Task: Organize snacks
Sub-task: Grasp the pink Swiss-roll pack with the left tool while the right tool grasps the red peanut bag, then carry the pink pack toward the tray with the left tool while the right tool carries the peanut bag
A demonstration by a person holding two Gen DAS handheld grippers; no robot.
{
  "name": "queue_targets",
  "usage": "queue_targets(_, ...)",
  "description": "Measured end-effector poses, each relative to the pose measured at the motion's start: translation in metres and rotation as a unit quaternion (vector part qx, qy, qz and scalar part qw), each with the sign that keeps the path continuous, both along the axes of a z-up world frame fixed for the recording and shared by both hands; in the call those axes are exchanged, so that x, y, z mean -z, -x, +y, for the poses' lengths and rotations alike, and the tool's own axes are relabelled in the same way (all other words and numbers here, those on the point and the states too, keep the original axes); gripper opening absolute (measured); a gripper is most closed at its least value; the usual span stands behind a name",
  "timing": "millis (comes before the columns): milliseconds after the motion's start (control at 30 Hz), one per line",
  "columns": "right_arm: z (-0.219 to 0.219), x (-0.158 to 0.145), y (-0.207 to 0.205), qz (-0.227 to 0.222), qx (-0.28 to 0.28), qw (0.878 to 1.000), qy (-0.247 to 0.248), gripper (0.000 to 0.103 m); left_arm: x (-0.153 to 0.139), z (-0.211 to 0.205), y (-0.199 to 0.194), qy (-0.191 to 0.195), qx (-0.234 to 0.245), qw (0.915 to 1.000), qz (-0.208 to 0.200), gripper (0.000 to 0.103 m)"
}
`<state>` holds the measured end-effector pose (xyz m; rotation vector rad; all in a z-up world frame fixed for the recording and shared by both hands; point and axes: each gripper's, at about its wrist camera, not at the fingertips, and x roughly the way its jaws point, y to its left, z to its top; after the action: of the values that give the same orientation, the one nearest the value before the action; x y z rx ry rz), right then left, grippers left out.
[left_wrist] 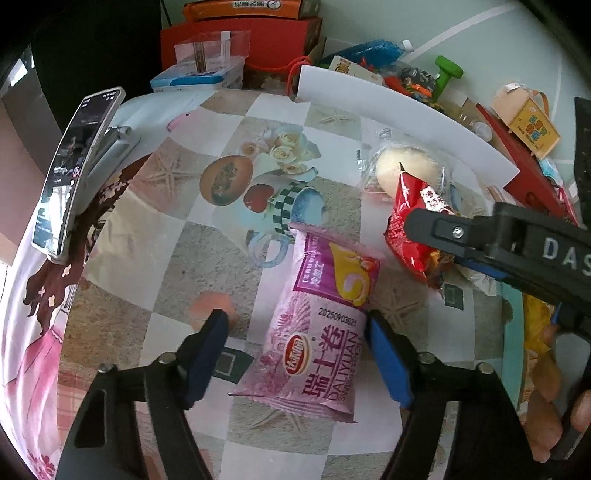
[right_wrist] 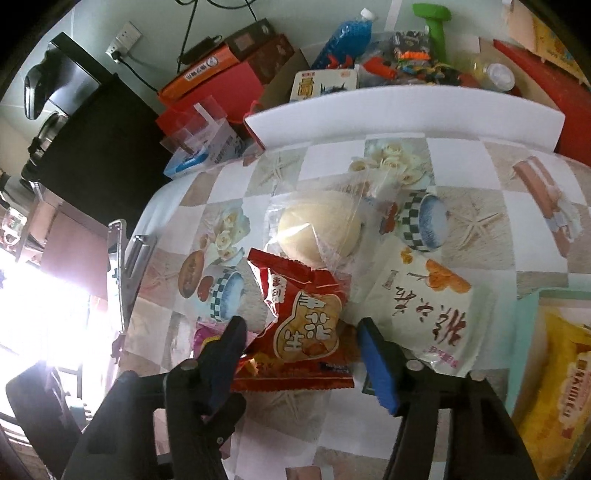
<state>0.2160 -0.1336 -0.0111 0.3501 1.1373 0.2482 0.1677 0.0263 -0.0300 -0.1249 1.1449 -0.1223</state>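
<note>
the pink plastic swiss-roll packet (left_wrist: 317,332) lies on the patterned tablecloth (left_wrist: 177,240) between the left gripper (left_wrist: 295,354), unclenched. only the right view shows the right gripper (right_wrist: 299,354) straddling the red peanut bag (right_wrist: 299,325), not clamped, beside the white pouch (right_wrist: 424,306); the wrapped bun (right_wrist: 317,229) lies farther.

Pale green wall (right_wrist: 92,22) rose behind table (right_wrist: 461,166) with patterned checked cloth. Wall socket (right_wrist: 123,40) sat left of table, above black cabinet (right_wrist: 103,140). Bright window glare (right_wrist: 40,310) lay further left.
</note>
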Motion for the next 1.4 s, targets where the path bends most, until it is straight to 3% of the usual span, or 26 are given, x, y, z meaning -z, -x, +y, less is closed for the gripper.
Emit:
queue_targets(67, 0.001, 0.003, -0.001, 0.003, -0.001, 1.0, -0.001, 0.056, 0.0, 0.001, 0.0, 0.008, 0.0, 1.0, 0.001, 0.067)
queue_targets(300, -0.001, 0.004, 0.001, 0.0, 0.002, 1.0, -0.005, 0.054, -0.002, 0.003, 0.001, 0.011, -0.005, 0.9999, 0.001, 0.06)
queue_targets(833, -0.023, 0.003, 0.032, 0.0, 0.019, 1.0, -0.018, 0.052, -0.004, 0.016, 0.003, 0.022, -0.032, 0.9992, 0.001, 0.053)
queue_targets(1400, -0.037, -0.028, 0.084, -0.044, 0.025, 0.998, -0.041, 0.051, -0.023, 0.013, 0.007, 0.026, -0.028, 0.9989, -0.028, 0.042)
